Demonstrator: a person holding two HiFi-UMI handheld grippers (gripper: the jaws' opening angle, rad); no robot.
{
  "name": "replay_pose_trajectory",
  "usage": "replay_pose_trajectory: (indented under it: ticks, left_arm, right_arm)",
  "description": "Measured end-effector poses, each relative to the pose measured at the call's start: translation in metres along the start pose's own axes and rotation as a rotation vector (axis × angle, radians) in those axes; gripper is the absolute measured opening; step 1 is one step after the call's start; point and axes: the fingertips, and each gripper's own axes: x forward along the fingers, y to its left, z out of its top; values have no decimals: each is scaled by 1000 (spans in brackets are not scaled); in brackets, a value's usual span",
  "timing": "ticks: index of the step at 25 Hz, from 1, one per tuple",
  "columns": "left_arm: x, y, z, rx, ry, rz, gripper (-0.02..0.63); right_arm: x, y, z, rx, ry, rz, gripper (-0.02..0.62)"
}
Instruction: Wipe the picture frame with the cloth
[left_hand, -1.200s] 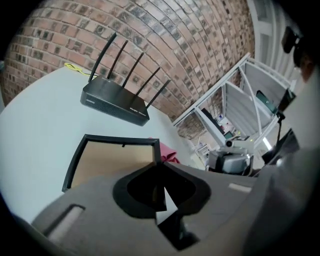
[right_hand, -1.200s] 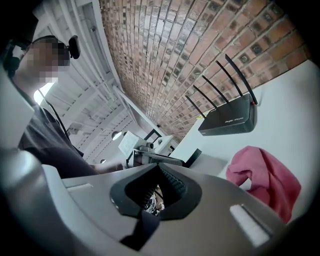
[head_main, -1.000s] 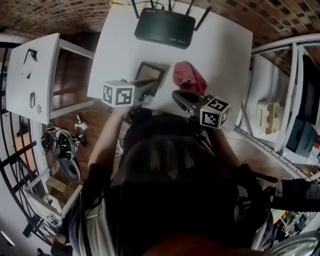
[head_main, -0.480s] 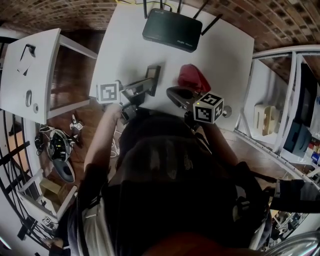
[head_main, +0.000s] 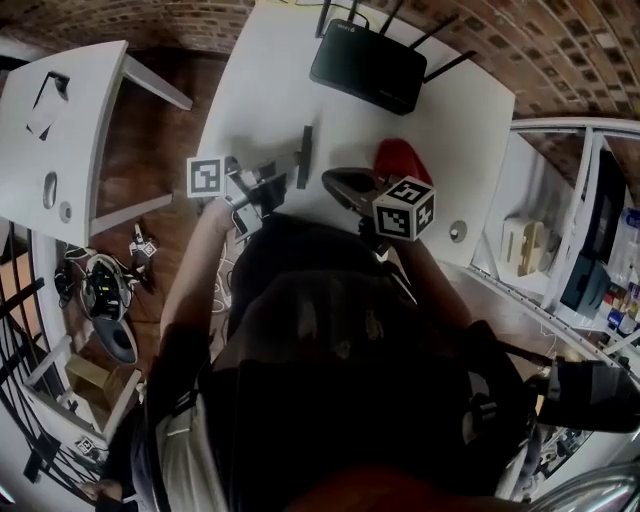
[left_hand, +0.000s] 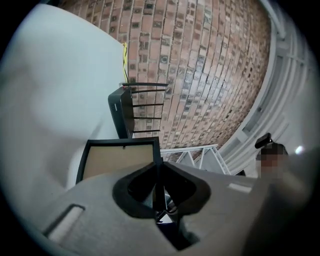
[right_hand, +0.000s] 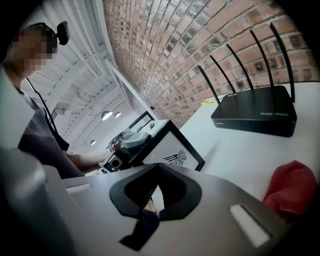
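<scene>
The black-rimmed picture frame (head_main: 304, 156) stands upright and edge-on near the white table's (head_main: 268, 80) front edge. My left gripper (head_main: 283, 176) is shut on its side edge. In the left gripper view the frame's (left_hand: 119, 159) brown back faces the camera, its rim pinched in the left gripper (left_hand: 159, 170). The right gripper view shows the frame's (right_hand: 170, 149) white front with a small emblem. My right gripper (head_main: 332, 181) is shut and holds nothing, just right of the frame. The red cloth (head_main: 400, 158) lies crumpled on the table beyond it; the cloth (right_hand: 291, 188) is off to the right of the right gripper (right_hand: 157, 169).
A black router (head_main: 368, 68) with several antennas sits at the table's far side. A small round object (head_main: 458, 232) lies near the right edge. A white side table (head_main: 60, 120) stands at left, white shelving (head_main: 560, 250) at right, clutter on the floor.
The left gripper has rolled and raised the frame from lying tilted to standing edge-on. The right gripper has moved left, away from the red cloth and toward the frame.
</scene>
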Motion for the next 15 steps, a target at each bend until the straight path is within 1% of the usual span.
replay_pose_trajectory:
  ticks: [2, 4, 9, 11, 15]
  left_arm:
    - [-7, 0, 5, -5, 14, -12, 41]
    - [-15, 0, 9, -2, 27, -6, 41]
    - [-32, 2, 19, 17, 56, 14, 41]
    - [-38, 2, 21, 13, 61, 14, 41]
    - [-50, 5, 25, 2, 78, 19, 41]
  right_arm:
    - [10, -7, -1, 11, 18, -24, 2]
    - [21, -15, -7, 29, 45, -50, 2]
    - [49, -46, -32, 45, 154, -140, 2]
    - [55, -57, -36, 70, 164, -177, 2]
    - [60, -71, -39, 129, 159, -211, 2]
